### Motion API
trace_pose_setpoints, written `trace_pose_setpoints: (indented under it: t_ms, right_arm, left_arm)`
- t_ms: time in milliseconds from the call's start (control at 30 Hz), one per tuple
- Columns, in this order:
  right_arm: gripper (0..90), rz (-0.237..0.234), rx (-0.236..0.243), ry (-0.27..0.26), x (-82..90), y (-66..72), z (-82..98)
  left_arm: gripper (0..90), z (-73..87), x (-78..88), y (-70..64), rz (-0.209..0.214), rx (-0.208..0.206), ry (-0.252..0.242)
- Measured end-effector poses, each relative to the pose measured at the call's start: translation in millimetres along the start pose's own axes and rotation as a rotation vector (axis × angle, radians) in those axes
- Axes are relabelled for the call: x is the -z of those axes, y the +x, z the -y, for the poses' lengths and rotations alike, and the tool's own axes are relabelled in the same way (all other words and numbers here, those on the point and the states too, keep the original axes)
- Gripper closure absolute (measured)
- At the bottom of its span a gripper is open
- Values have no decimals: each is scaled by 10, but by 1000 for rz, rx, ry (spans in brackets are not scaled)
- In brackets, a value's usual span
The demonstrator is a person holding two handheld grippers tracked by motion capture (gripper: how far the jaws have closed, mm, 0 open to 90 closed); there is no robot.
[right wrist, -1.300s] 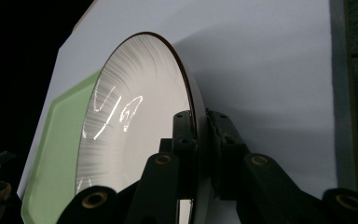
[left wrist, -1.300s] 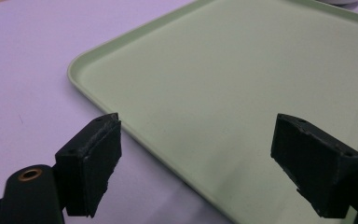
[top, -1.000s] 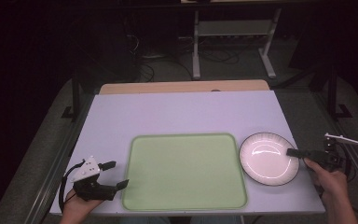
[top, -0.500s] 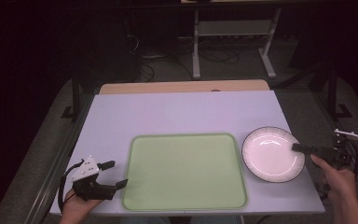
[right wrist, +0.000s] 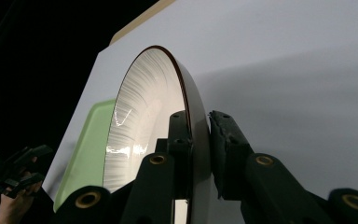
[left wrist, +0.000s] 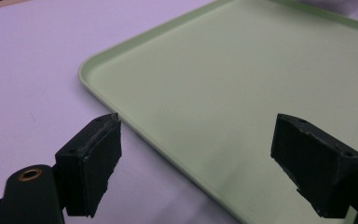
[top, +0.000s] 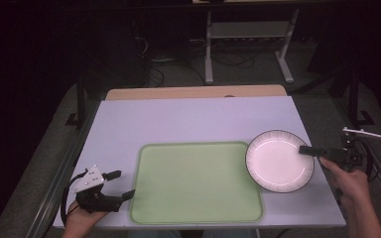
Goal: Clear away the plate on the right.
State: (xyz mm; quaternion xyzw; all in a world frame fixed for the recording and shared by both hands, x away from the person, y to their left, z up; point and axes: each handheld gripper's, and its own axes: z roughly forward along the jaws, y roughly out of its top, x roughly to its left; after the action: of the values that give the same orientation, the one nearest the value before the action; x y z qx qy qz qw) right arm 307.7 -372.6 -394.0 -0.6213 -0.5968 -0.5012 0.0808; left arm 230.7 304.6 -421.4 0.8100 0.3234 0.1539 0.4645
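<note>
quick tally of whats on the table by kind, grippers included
plate: 1
green tray: 1
hand-held grippers: 2, the left hand-held gripper open by the tray, the right hand-held gripper shut on the plate's rim
total: 4

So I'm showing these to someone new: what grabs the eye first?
The white plate with its dark rim, at the table's right, pinched at its edge by the right gripper. Next, the big pale green tray at the centre front, bare. The left gripper waits open at its left edge.
</note>
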Motion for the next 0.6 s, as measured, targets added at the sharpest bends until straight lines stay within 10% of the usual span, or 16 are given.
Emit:
trace_pose_setpoints:
  t_ms: [600]
  right_arm:
    - [777,-116,75,38,-449,661,-163]
  left_arm:
    - [159,6,9,17,-1,5,-6]
